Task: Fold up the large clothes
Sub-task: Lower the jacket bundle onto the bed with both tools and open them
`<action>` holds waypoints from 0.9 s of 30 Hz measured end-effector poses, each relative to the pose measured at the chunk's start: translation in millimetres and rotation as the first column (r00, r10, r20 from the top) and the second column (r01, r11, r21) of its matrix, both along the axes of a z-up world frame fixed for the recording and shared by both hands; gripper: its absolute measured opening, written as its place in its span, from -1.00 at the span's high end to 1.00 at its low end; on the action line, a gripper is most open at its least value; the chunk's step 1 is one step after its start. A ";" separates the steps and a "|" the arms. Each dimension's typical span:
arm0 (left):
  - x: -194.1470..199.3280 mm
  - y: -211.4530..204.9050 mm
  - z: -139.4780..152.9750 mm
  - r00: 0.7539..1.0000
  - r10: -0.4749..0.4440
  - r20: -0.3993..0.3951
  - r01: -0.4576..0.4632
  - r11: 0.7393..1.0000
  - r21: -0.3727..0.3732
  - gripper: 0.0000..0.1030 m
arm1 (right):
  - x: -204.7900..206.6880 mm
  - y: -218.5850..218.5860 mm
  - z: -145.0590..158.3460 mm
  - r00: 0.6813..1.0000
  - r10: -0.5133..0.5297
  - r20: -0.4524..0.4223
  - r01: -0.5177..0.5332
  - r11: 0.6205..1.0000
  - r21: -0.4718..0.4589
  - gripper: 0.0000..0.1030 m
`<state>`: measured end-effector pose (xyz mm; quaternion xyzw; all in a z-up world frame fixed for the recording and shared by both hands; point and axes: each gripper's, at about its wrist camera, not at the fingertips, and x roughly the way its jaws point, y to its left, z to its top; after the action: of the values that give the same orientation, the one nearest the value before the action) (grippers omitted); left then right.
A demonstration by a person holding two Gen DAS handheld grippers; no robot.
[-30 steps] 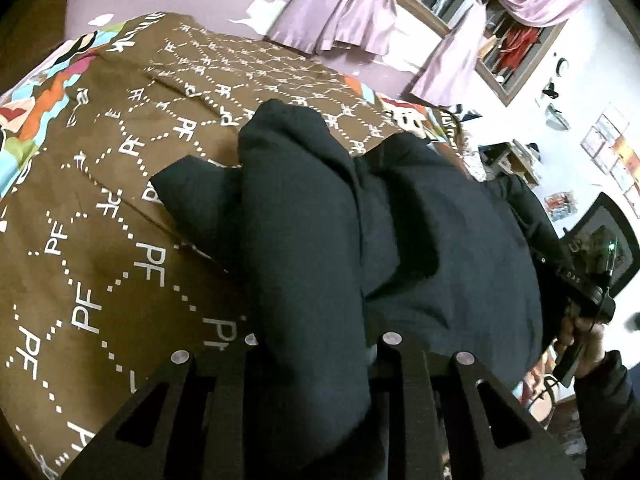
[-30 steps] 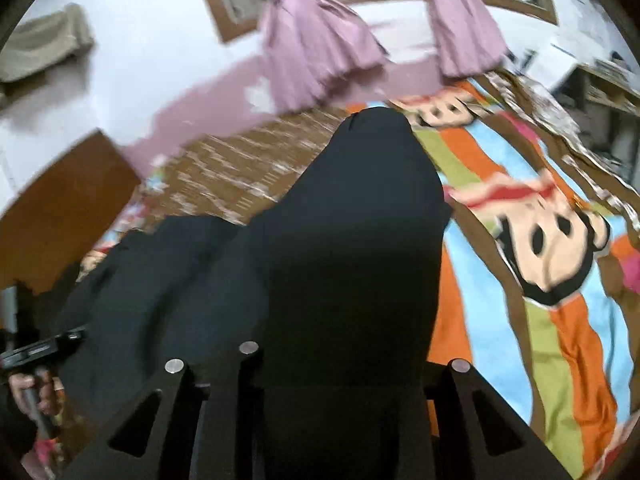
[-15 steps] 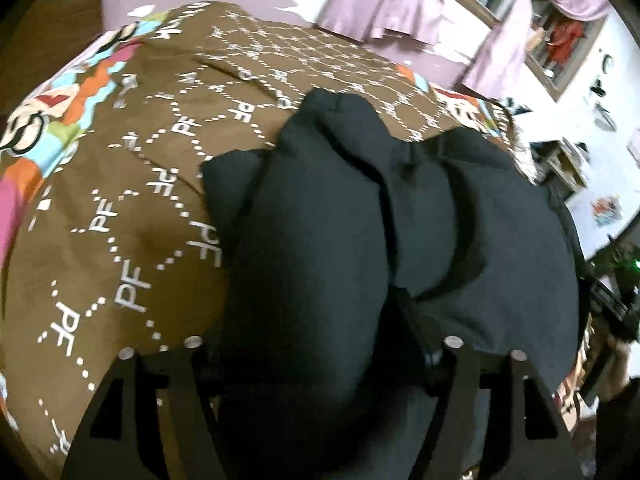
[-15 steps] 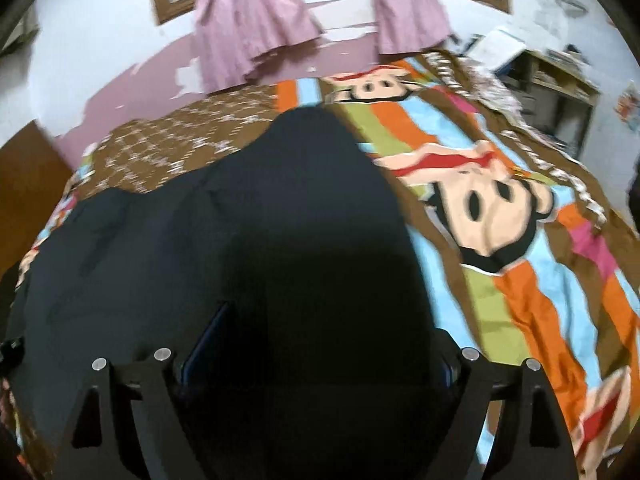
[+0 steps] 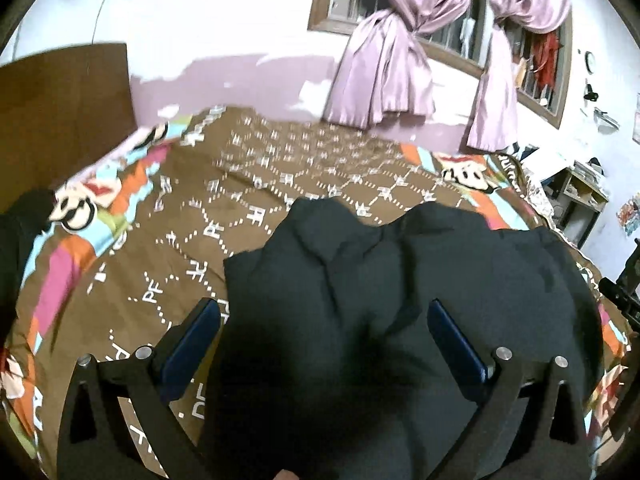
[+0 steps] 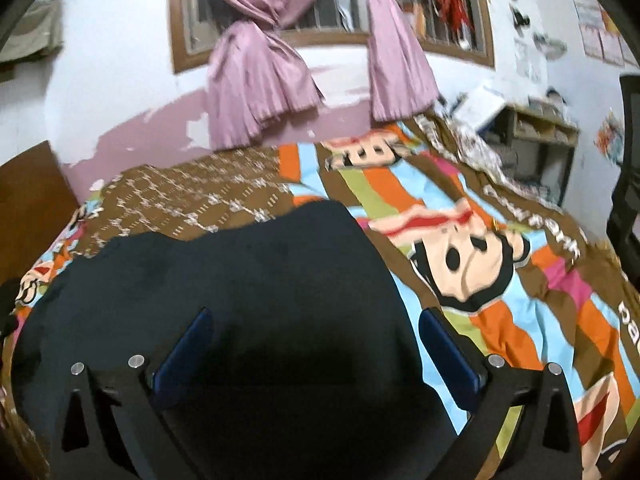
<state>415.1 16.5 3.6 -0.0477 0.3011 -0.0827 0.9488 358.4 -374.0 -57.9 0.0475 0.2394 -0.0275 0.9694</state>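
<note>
I see both claws opening, pads clear of cloth: left claw (image 5: 324, 322), right claw (image 6: 314, 330). The black garment (image 5: 380, 300) lies bunched on the bed (image 5: 132, 264), between each claw's fingers. Cartoon bedspread (image 6: 500, 264); pink curtains (image 6: 256, 80) knotted at the window behind.

Dim indoor light is falling flat across both views; fisheye is bending the edges into black corners, motion blur is smearing the bedspread (image 6: 500, 264) pattern, dark garment (image 5: 360, 320) is losing detail in shadow
</note>
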 end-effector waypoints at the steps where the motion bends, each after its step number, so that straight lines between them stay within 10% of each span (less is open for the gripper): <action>1: -5.7 -5.4 2.6 1.000 -0.010 0.006 0.010 1.000 0.009 -0.97 | -5.5 2.2 1.7 1.000 0.018 0.013 -0.018 1.000 0.000 -1.00; 27: -150.1 -53.8 50.4 0.946 -0.137 0.294 0.123 0.990 0.068 -0.97 | -135.8 47.5 28.7 0.950 0.233 0.208 -0.232 0.972 -0.027 -1.00</action>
<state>264.9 -37.3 54.0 0.0085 0.1592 -0.1439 0.9767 222.6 -326.5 -29.2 0.0203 0.1400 0.0916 0.9857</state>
